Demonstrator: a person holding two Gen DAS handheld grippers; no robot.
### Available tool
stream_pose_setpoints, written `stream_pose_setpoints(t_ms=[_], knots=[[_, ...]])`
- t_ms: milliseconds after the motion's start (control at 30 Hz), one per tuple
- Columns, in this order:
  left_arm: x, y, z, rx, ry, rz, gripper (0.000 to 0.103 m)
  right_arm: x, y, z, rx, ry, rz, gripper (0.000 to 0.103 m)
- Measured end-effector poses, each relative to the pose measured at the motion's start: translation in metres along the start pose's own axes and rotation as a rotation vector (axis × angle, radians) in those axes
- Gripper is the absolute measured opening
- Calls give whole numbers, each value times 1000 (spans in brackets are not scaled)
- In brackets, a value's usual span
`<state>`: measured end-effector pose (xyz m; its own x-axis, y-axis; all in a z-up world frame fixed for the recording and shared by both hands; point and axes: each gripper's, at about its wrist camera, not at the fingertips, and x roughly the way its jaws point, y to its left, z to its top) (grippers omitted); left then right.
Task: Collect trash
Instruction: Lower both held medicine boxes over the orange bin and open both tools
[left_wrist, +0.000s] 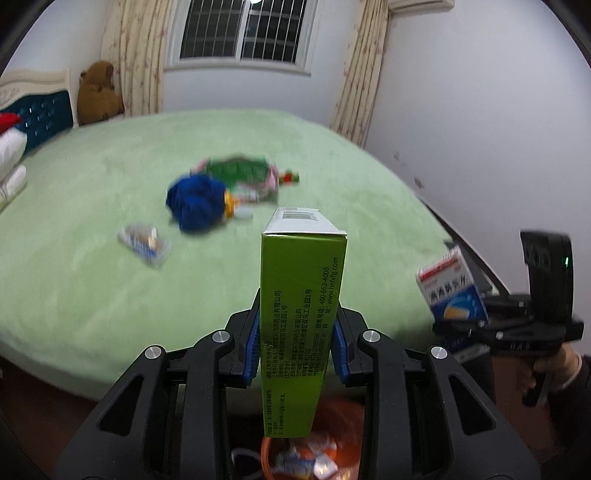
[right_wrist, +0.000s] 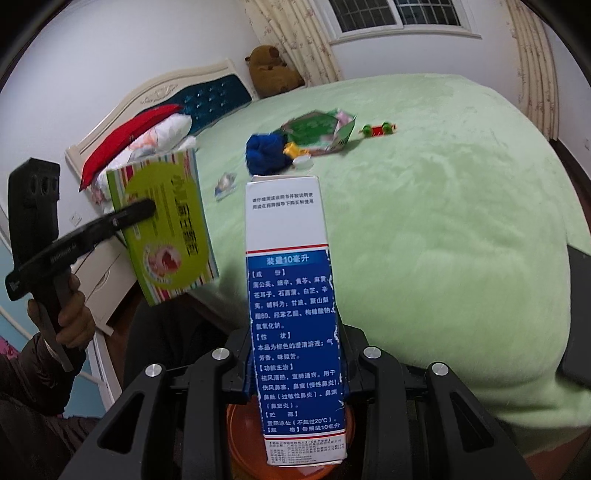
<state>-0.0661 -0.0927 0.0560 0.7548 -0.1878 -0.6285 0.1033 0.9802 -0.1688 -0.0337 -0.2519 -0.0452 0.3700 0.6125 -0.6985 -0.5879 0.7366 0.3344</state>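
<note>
My left gripper (left_wrist: 295, 343) is shut on a green medicine box (left_wrist: 301, 314), held upright over an orange bin (left_wrist: 295, 458) that holds some wrappers. The same box shows in the right wrist view (right_wrist: 170, 225). My right gripper (right_wrist: 297, 365) is shut on a blue and white medicine box (right_wrist: 291, 314), also over the orange bin (right_wrist: 240, 443); this box shows in the left wrist view (left_wrist: 452, 291). On the green bed lie a small clear wrapper (left_wrist: 146, 242), a green packet (left_wrist: 240, 175) and a white cap (right_wrist: 303, 161).
A blue cloth bundle (left_wrist: 195, 201) and a small red and green toy (right_wrist: 378, 129) lie mid-bed (left_wrist: 92, 288). Pillows (right_wrist: 147, 136), a headboard and a brown plush bear (right_wrist: 271, 72) are at the bed's head. A white nightstand (right_wrist: 103, 280) stands beside the bed.
</note>
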Motion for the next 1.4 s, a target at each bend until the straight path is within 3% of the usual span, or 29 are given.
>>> stream_pose_setpoints(t_ms=[267, 467, 1100, 1167, 1200, 1233, 1267, 1400], knots=[[5, -1, -61, -28, 136, -55, 30, 14, 15, -34, -22, 106, 21, 31], [21, -7, -98, -4, 234, -55, 30, 30, 19, -55, -12, 177, 32, 31], [102, 8, -158, -48, 512, -100, 30, 112, 16, -99, 21, 434, -16, 32], [109, 10, -161, -60, 544, -108, 34, 123, 17, -100, 13, 456, -16, 38], [114, 13, -163, -71, 568, -108, 37, 130, 18, -101, 6, 472, -23, 58], [120, 16, -166, -82, 598, -105, 52, 134, 17, -101, 1, 474, -39, 66], [123, 20, -168, -97, 614, -98, 64, 137, 17, -102, -1, 477, -50, 68], [123, 30, -169, -122, 614, -93, 65, 140, 12, -100, 12, 489, -48, 68]])
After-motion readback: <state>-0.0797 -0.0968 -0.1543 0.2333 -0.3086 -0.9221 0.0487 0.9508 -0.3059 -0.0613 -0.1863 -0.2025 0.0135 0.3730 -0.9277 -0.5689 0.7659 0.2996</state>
